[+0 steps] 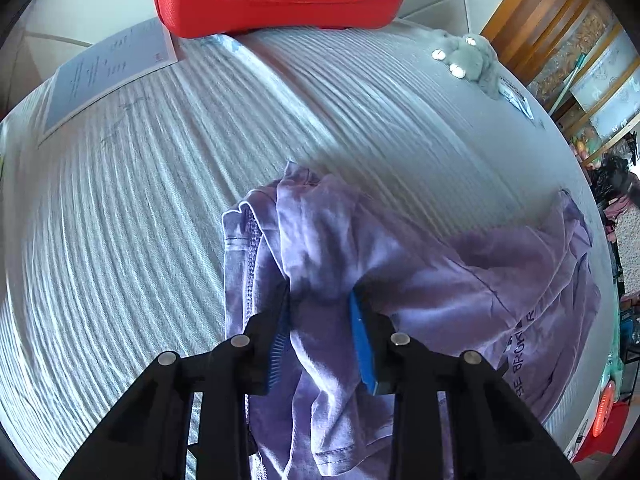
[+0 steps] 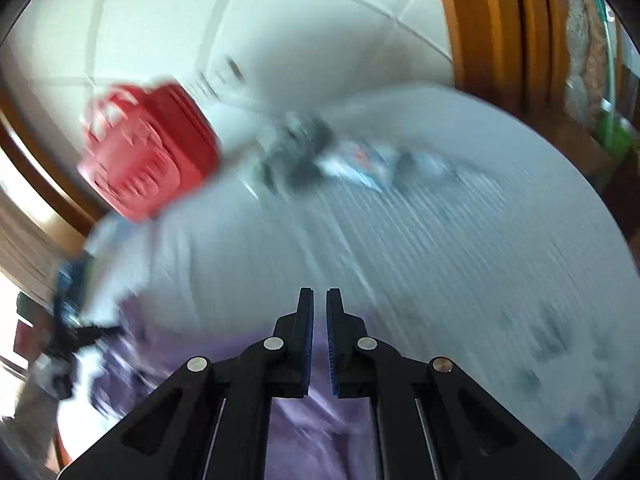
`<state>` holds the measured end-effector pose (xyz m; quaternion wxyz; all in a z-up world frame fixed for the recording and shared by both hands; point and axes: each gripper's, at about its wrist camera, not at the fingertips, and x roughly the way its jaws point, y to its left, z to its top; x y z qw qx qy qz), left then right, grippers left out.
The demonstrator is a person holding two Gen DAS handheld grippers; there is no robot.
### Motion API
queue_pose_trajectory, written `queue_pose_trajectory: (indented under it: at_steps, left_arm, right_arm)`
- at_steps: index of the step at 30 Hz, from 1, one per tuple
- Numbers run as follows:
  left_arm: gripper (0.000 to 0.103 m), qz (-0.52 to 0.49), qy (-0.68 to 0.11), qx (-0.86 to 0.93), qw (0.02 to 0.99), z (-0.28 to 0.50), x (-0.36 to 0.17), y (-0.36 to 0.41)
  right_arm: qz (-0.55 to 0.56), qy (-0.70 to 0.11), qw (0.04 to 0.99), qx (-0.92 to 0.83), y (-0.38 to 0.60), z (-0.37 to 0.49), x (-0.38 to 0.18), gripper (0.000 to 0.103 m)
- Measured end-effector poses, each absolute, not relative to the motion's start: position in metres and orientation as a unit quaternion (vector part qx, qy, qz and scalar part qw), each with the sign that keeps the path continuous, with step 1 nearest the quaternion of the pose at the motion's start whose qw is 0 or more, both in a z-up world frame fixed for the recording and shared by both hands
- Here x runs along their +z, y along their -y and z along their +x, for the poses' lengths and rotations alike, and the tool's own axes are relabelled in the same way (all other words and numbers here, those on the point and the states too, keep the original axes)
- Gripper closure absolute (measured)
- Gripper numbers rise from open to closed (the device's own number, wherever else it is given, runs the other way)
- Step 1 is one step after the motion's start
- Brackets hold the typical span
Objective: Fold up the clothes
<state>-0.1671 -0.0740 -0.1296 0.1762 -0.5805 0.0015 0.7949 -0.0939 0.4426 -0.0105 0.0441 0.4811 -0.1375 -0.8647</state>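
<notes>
Partial dark print "SE BROK… R" on the purple garment (image 1: pixel 440 280); sheet of paper (image 1: pixel 108 72) text illegible.

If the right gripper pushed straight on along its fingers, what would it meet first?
Most likely the striped grey bed cover: beyond the nearly closed, empty right gripper only bare cover shows. The purple shirt lies beneath it. Blur leaves depth uncertain.

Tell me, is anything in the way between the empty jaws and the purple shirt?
Nothing visible is. The right gripper has nearly shut, empty jaws just above the purple shirt, with no object between them. The picture is blurry, though.
</notes>
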Motion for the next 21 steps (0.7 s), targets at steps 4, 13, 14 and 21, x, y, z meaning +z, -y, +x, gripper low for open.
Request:
queue_pose_trajectory:
  at_steps: [4,13,14,21]
  left_arm:
    - [0.072,-0.571,0.017,0.802,0.175,-0.162,-0.121,0.08]
    - [0.042,-0.545,-0.012,0.818,0.182,-0.163,-0.107,0.072]
    - [0.042,-0.549,-0.015,0.815,0.184,-0.165,-0.109,0.069]
    - [0.083,-0.569,-0.062,0.801,0.173,-0.172,-0.121,0.051]
  right_arm:
    - [0.536,0.093,0.013,-0.839,-0.436,-0.092,-0.05,0.085]
    - [0.572,0.024,-0.003,-0.82,-0.411,-0.103,-0.091,0.064]
    - [0.574,0.022,-0.007,-0.818,-0.411,-0.104,-0.093,0.064]
    - [0.583,0.027,-0.019,-0.812,-0.414,-0.109,-0.102,0.064]
